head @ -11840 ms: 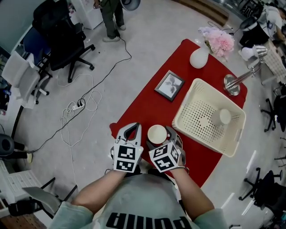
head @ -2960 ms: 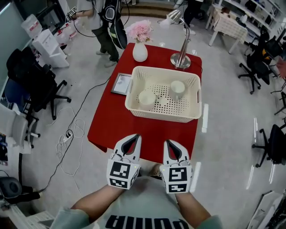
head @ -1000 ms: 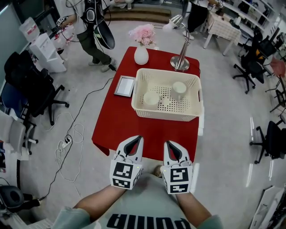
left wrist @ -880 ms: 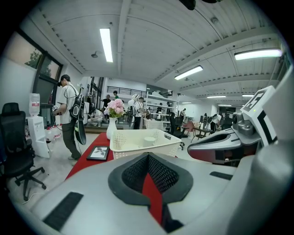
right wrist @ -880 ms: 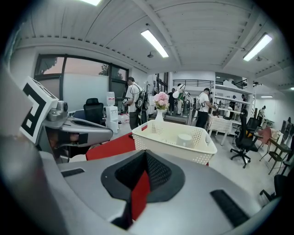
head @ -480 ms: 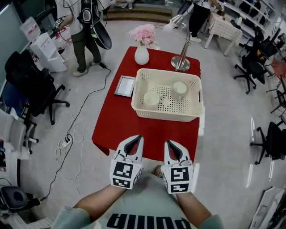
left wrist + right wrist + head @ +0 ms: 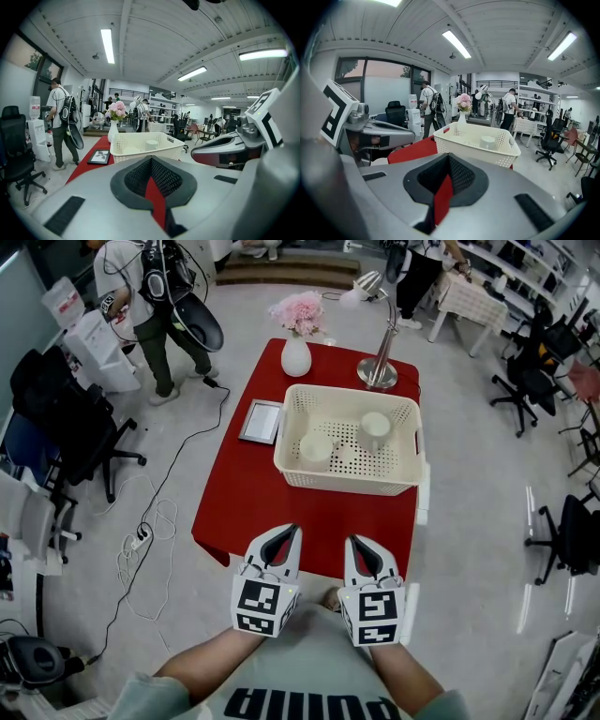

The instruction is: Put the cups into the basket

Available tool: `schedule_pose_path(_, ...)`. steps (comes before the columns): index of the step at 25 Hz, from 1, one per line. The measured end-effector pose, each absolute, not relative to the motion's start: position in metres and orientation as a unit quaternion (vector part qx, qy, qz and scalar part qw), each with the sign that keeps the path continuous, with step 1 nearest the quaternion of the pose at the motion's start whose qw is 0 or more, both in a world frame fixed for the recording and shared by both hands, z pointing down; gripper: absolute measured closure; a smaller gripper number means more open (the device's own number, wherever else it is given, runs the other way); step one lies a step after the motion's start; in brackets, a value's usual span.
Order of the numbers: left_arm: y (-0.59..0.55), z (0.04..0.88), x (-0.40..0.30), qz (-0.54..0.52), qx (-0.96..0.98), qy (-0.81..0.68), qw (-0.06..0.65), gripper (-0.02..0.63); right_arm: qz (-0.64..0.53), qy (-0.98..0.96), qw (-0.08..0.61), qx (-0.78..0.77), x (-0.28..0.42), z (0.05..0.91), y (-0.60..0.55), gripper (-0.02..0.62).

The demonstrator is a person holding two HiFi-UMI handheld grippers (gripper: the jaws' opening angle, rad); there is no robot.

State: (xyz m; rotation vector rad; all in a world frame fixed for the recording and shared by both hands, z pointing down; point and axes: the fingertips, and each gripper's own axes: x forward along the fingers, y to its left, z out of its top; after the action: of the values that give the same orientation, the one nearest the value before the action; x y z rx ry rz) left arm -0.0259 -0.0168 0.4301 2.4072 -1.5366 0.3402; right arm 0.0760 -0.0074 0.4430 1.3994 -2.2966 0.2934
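Moved since half a second ago: only the person (image 7: 141, 292) at 10 o'clock, now a step farther left, above the chair (image 7: 80, 418). Basket, cups and both grippers unchanged. Against the oldest picture, no cup left on the cloth between the grippers.

Left gripper (image 7: 284, 534) at 6 o'clock, just off the near table edge, clenched on nothing. Confirmed in the left gripper view (image 7: 151, 176): dark pads pressed together, nothing between. Right gripper (image 7: 359, 542) just beside it toward 5 o'clock, likewise clenched and empty, pads meeting in the right gripper view (image 7: 449, 176).

Basket (image 7: 347, 486) at 12 o'clock from the grippers, standing on the red cloth (image 7: 248, 507), well apart from both. Two cups inside: left cup (image 7: 316, 451) toward 8 o'clock of the basket floor, mouth up; right cup (image 7: 375, 430) toward 2 o'clock. Between them a small pale thing, too small to tell.

Beside the basket at 9 o'clock, a frame (image 7: 261, 421) lying flat. Beyond it at 11 o'clock a vase (image 7: 296, 358) with pink flowers (image 7: 298, 310), and at 1 o'clock a lamp (image 7: 380, 373).
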Motion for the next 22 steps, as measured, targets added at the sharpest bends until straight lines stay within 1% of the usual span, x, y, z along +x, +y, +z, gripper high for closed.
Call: schedule_pose_path(22, -0.0138, 0.431, -0.0246, 0.119, 0.83, -0.529, 0.129, 0.601, 0.111, -0.83, 0.213, 0.504, 0.0761, 0.4463, -0.0036, 0.583)
